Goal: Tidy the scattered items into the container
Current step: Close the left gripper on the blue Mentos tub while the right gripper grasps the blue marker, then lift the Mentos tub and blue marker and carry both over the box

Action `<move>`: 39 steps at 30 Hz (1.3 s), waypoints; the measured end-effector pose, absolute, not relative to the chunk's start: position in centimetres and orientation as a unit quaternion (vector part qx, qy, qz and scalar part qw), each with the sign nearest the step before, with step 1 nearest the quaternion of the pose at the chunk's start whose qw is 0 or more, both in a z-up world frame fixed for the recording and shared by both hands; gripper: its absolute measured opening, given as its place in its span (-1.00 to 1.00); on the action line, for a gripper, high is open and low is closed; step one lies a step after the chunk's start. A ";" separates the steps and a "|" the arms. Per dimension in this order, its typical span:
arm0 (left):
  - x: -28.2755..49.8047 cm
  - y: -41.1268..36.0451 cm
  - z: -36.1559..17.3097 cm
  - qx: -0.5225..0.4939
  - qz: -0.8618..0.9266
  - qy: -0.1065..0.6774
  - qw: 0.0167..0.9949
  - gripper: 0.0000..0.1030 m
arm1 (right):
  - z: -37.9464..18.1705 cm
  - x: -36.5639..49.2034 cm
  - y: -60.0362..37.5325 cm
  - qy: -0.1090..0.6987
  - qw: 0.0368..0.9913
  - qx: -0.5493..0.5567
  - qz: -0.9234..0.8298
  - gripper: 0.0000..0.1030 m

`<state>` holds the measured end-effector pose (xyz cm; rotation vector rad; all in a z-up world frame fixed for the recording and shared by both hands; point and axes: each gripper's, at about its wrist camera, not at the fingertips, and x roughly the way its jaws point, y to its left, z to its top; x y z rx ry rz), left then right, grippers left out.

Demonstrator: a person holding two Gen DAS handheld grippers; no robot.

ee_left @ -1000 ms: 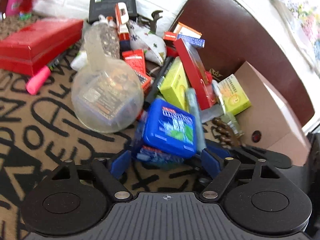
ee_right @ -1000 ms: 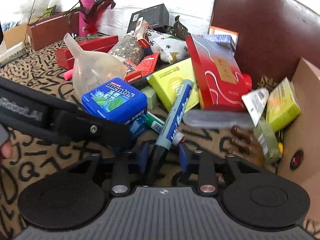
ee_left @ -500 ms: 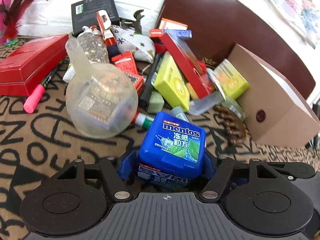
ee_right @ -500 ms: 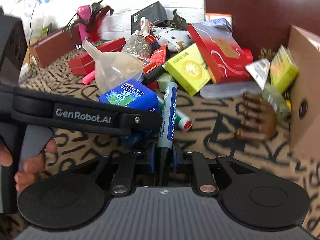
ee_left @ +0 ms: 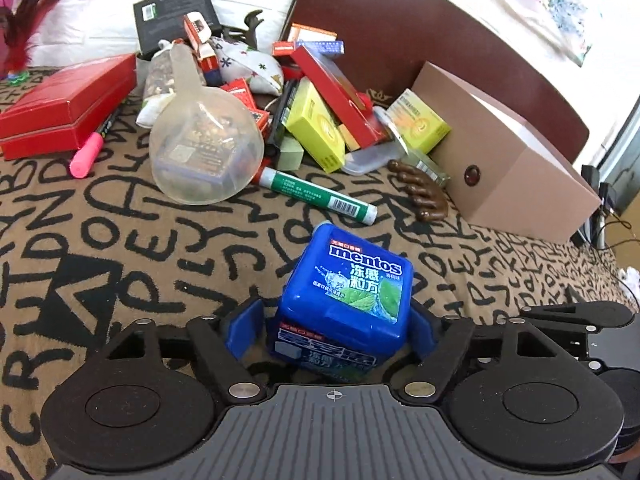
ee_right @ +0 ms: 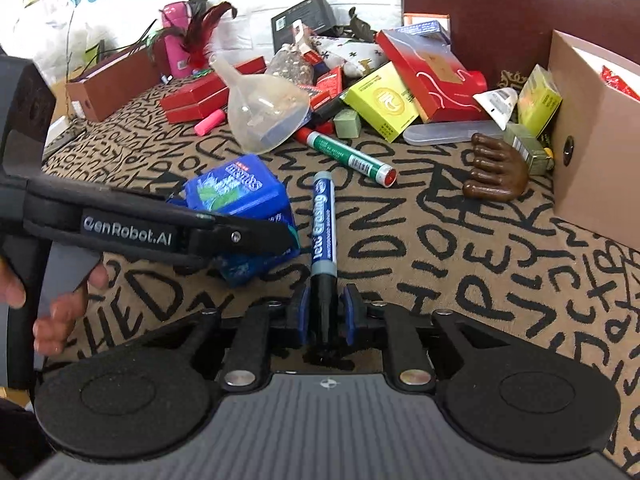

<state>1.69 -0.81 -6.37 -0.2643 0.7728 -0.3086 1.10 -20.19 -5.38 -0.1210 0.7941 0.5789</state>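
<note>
My left gripper [ee_left: 332, 320] is shut on a blue Mentos box [ee_left: 352, 292] and holds it above the patterned cloth; the box also shows in the right wrist view [ee_right: 240, 196]. My right gripper [ee_right: 325, 312] is shut on a blue marker [ee_right: 323, 220] that points forward. The brown cardboard container [ee_left: 504, 160] lies open at the right, also in the right wrist view [ee_right: 592, 128]. A green marker [ee_left: 316, 196] lies on the cloth in front of the pile.
A pile lies ahead: clear funnel [ee_left: 200, 136], red boxes [ee_left: 64, 104], yellow-green boxes [ee_left: 316, 132], pink highlighter [ee_left: 86, 156], brown wooden hand-shaped piece [ee_right: 496, 172]. A dark red chair back [ee_left: 440, 32] stands behind the container. The left gripper's arm [ee_right: 128, 232] crosses the right view.
Both grippers have pulled back from the pile and lifted, the left with the Mentos box and the right with the blue marker. The green marker now lies uncovered.
</note>
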 end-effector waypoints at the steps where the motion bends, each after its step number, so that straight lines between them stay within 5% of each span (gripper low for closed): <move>1: 1.8 -0.9 -6.3 -0.125 -0.150 0.375 0.906 0.58 | -5.3 1.2 -20.1 0.380 0.882 -0.058 0.274 -0.51; 4: 1.7 -1.0 -6.3 -0.111 -0.155 0.377 0.906 0.39 | -5.3 1.6 -19.9 0.374 0.887 -0.063 0.265 -0.37; 8: 1.7 -1.0 -6.5 -0.114 -0.155 0.374 0.907 0.56 | -5.5 2.1 -19.5 0.378 0.886 -0.066 0.261 -0.36; 17: 2.1 -1.3 -6.7 -0.107 -0.152 0.366 0.912 0.52 | -6.0 2.8 -17.8 0.371 0.886 -0.095 0.261 -0.36; 22: 2.3 -1.4 -6.8 -0.100 -0.152 0.362 0.914 0.28 | -6.1 2.9 -17.6 0.372 0.884 -0.094 0.268 -0.66; 39: 4.7 -6.4 -0.5 -0.110 -0.233 0.331 0.908 0.19 | 0.0 2.0 -24.2 0.324 0.915 -0.057 0.233 -0.67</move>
